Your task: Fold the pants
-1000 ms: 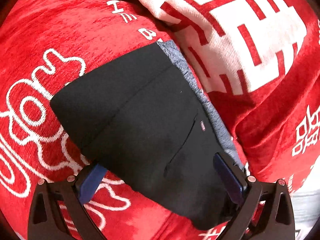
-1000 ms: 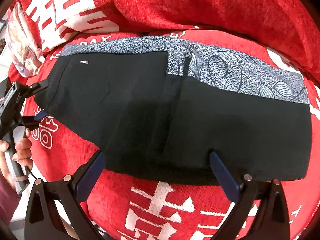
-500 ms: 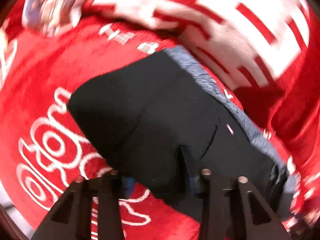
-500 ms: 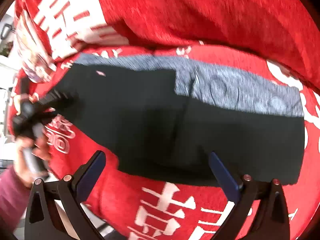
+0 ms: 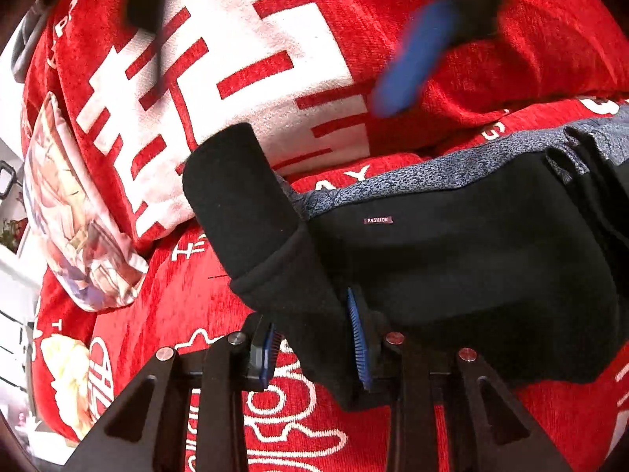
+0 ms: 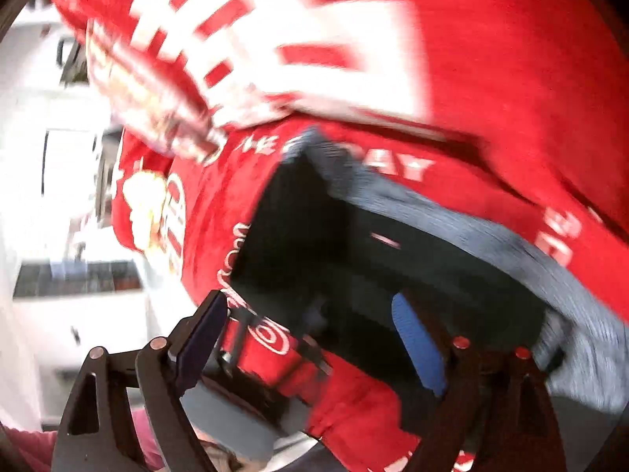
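While your left gripper (image 5: 316, 344) pinched a raised fold of the black pants (image 5: 452, 275) between its blue pads, the rest of the pants lay on the red sofa cover (image 5: 188, 306). A small tag (image 5: 378, 220) on the fabric read "FASHION"; white letters "AY" (image 5: 346, 181) showed on the cover behind. Your right gripper (image 6: 310, 346) was blurred, its fingers spread wide apart over the pants' edge, gripping nothing. A patterned pillow (image 5: 78, 228) sat left.
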`<state>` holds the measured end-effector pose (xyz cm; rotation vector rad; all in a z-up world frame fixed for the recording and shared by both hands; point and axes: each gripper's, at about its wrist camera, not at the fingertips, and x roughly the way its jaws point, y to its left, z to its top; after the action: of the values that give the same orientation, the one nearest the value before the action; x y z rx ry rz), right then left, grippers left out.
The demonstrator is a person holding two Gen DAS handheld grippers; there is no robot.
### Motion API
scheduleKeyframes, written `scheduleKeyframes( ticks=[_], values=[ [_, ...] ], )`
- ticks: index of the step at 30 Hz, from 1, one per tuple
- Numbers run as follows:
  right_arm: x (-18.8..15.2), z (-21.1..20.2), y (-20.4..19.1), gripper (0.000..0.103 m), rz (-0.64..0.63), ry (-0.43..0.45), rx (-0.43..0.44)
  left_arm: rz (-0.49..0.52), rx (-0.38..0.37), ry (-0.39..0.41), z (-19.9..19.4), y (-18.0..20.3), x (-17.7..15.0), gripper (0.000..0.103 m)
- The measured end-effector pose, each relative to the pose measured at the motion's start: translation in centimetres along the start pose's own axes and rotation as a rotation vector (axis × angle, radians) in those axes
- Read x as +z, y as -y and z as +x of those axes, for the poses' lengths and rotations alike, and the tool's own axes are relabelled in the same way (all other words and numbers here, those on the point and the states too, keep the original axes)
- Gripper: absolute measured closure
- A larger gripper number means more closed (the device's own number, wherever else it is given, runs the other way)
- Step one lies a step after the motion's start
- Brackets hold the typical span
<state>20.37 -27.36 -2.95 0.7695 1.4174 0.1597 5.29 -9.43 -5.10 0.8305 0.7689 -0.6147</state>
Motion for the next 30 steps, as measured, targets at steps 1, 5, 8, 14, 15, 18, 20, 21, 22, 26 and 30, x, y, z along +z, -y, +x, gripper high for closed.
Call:
scheduleKeyframes(
  ticks=[1,5,8,14,15,18,20,21,22,26,30],
  values=[
    [1.0,1.4,-1.0,0.014,-0.025,-0.040,0.004,0.001,-0.001,0.001,0.1,-0.1,-0.2,0.070],
    [2.8,5.8,-3.4,0.014,-0.085,-0.142,-0.026,0.009,0.001,0.009,0.2,0.2,-0.7,0.070],
    [3.1,7.6,-3.0,0.041,-0.069,-0.177,-0.028,0.005,0.000,0.008,-0.2,0.4,-0.7,0.070],
    [0.7,4.1,-1.1,0.084,-0.043,-0.054,0.067,-0.007,-0.058,0.074,-4.4,0.9,0.9,0.070],
    [-0.1,2.9,-0.7,0.084,-0.041,-0.029,0.088,-0.003,-0.067,0.090,-5.3,1.2,1.3,0.070],
    [-3.0,-1.5,0.8,0.084,-0.012,0.064,0.165,0.013,-0.108,0.142,-8.8,2.9,3.0,0.070],
    [-5.3,-5.0,2.0,0.084,0.003,0.132,0.196,0.025,-0.144,0.177,-11.2,4.6,4.5,0.070],
    [-6.7,-6.9,2.7,0.084,0.011,0.171,0.208,0.032,-0.161,0.191,-12.1,5.4,5.1,0.070],
    [-8.1,-8.6,3.5,0.084,0.021,0.207,0.212,0.048,-0.186,0.210,-13.4,6.9,6.0,0.070],
    [-13.2,-14.4,7.2,0.084,0.071,0.335,0.200,0.109,-0.262,0.258,-16.3,12.3,8.2,0.070],
    [-19.5,-18.4,13.8,0.084,0.194,0.441,0.205,0.166,-0.353,0.250,-17.3,18.7,9.3,0.070]
  ],
)
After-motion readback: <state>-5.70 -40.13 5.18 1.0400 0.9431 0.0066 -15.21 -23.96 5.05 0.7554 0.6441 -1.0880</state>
